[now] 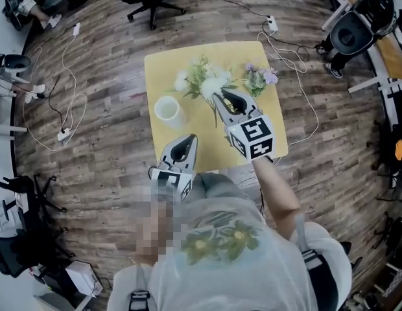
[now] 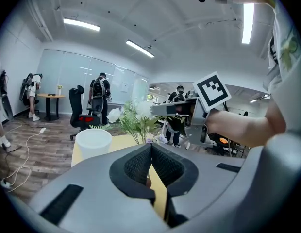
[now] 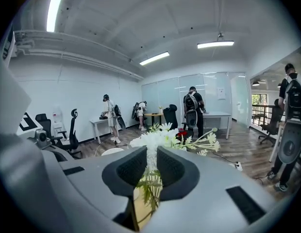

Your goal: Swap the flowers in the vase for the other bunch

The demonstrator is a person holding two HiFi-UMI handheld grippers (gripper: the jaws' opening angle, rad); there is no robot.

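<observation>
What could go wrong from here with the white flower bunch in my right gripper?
The right gripper pinches the white flower bunch only by thin stems; it may slip or swing.
Its leaves spread close to the white cylindrical vase, which the shut, empty left gripper isn't steadying; a brush might tip it.
The small purple flower bunch lies close by; sprigs could tangle.

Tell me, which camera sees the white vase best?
The head view: the white vase shows whole from above, standing on the yellow table beside the white flowers. The left gripper view shows its side, base out of sight. The right gripper view shows only a sliver of its rim.
</observation>
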